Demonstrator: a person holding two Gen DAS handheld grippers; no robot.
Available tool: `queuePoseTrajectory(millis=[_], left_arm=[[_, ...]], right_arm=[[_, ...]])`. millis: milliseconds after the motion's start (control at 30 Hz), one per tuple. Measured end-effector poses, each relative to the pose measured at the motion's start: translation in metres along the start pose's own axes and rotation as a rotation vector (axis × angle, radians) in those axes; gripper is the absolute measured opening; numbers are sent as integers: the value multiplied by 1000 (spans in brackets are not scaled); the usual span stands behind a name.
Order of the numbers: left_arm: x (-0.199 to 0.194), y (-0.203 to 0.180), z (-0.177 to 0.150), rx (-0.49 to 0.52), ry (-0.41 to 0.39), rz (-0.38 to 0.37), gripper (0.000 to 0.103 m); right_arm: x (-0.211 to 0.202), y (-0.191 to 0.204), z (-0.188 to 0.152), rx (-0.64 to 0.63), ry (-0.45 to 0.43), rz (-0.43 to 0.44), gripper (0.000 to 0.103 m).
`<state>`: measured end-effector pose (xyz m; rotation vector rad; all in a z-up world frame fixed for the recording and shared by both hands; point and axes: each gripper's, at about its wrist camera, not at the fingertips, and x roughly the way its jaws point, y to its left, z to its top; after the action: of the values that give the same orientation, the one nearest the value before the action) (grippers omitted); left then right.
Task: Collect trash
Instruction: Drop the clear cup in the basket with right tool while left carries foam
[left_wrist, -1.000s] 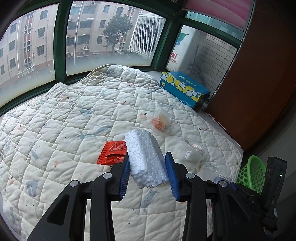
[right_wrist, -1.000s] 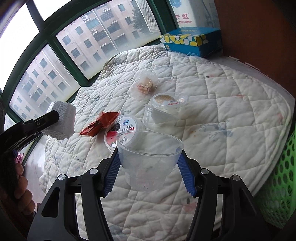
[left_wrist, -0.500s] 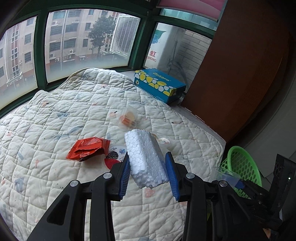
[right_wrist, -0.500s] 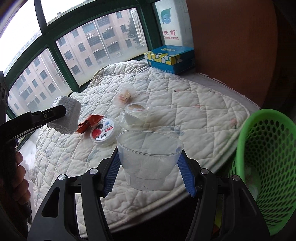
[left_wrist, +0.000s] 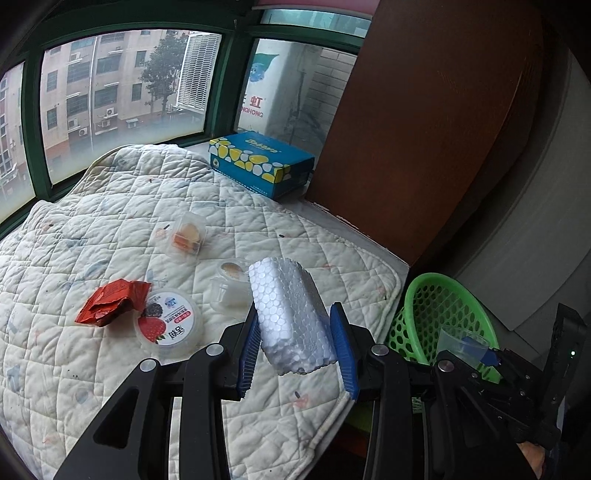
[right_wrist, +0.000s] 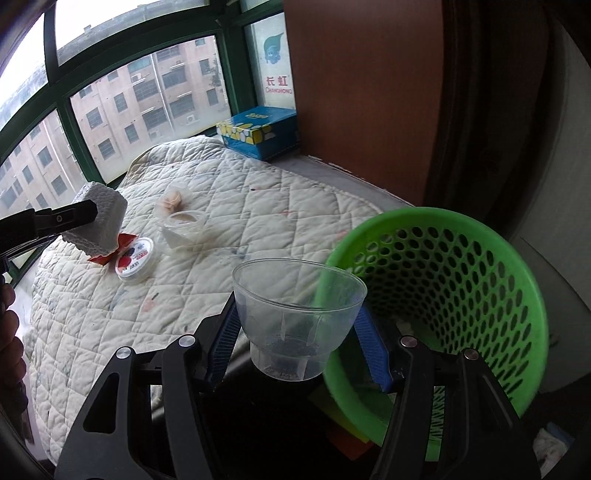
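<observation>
My left gripper (left_wrist: 297, 350) is shut on a white foam block (left_wrist: 291, 317), held above the quilt's right edge. My right gripper (right_wrist: 299, 343) is shut on a clear plastic cup (right_wrist: 295, 317), which hangs at the near rim of the green perforated basket (right_wrist: 480, 280). In the left wrist view the basket (left_wrist: 443, 314) stands on the floor right of the bed, with the right gripper and its cup (left_wrist: 458, 343) over it. On the quilt lie a red wrapper (left_wrist: 110, 306), a round fruit-print tub (left_wrist: 168, 325), a small lidded sauce cup (left_wrist: 231, 284) and a clear box of scraps (left_wrist: 188, 236).
A blue and yellow tissue box (left_wrist: 258, 162) sits at the back by the window. A brown wooden panel (left_wrist: 424, 129) stands right of the quilted bed (left_wrist: 74, 369). A person's hand (right_wrist: 11, 339) shows at the left edge of the right wrist view.
Both grippers have swung right, away from the bed's middle, each keeping its load. The green basket has come fully into view and the clear cup now sits at its rim.
</observation>
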<state>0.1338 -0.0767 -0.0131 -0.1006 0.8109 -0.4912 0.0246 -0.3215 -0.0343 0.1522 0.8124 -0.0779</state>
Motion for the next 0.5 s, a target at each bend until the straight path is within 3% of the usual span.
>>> queuePoseTrajectory(millis=[500], left_arm=[[19,-77,5,101,31,-100,36]], right_arm=[[-22,-77,-14,96,-10,-132,61]])
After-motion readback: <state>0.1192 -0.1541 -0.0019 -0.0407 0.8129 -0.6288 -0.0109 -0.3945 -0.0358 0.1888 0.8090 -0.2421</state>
